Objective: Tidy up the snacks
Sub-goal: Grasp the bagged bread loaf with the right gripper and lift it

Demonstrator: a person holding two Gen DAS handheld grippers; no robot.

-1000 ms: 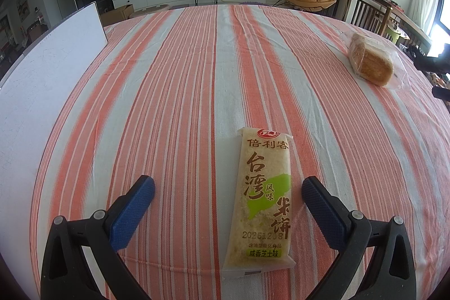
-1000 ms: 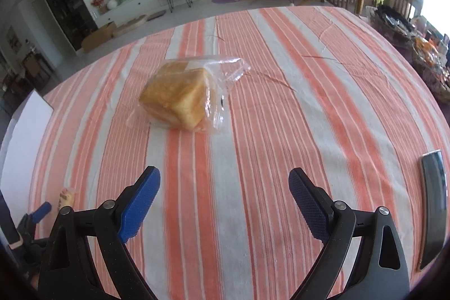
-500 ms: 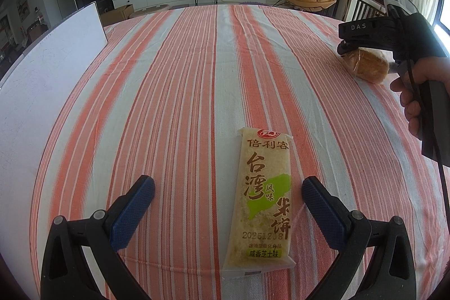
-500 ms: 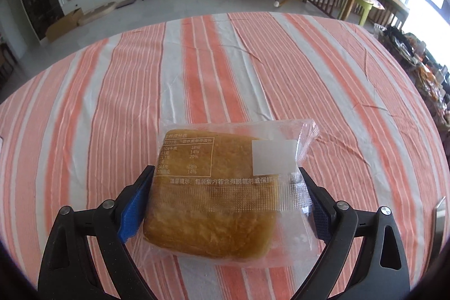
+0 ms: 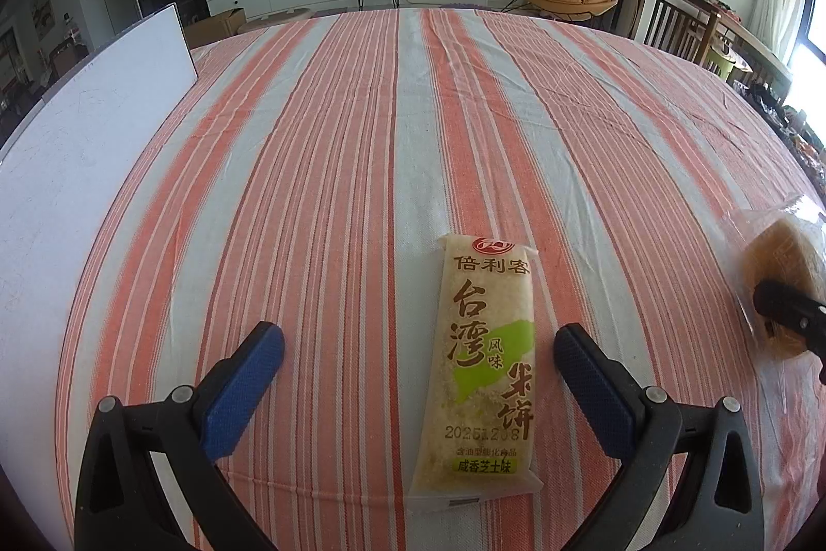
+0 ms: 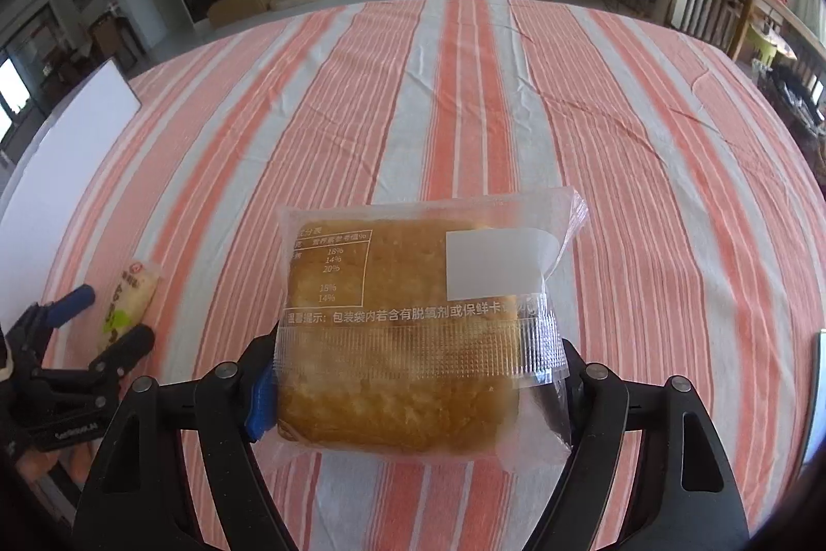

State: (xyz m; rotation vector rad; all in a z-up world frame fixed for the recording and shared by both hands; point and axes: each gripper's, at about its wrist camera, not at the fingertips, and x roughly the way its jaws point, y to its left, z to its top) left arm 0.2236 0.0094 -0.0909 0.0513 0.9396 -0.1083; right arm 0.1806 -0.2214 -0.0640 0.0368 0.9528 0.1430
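The right gripper (image 6: 413, 375) is shown with its jaws just closed inward onto the bagged bread (image 6: 408, 324), which a second ago lay free and far out on the striped tablecloth (image 6: 464, 112); the pack is now clamped between the pads and appears raised off the cloth, so the pick-up step is judged complete and a carry toward the other snack is judged to follow. Relative to the rice-cracker pack (image 5: 480, 370), the bread is seen well to the right, at the frame edge. The left gripper (image 5: 418, 360) is held wide, unmoved, with the rice-cracker pack lying flat between its blue ribbed pads, nearer the right one and touched by neither. The bread is a soft, golden, blocky loaf in a clear crinkled film with a white label; easy crushing is to be expected. The cracker pack is a long, flat, pale sachet with green print. A white board (image 5: 77, 148) lies well left of it.
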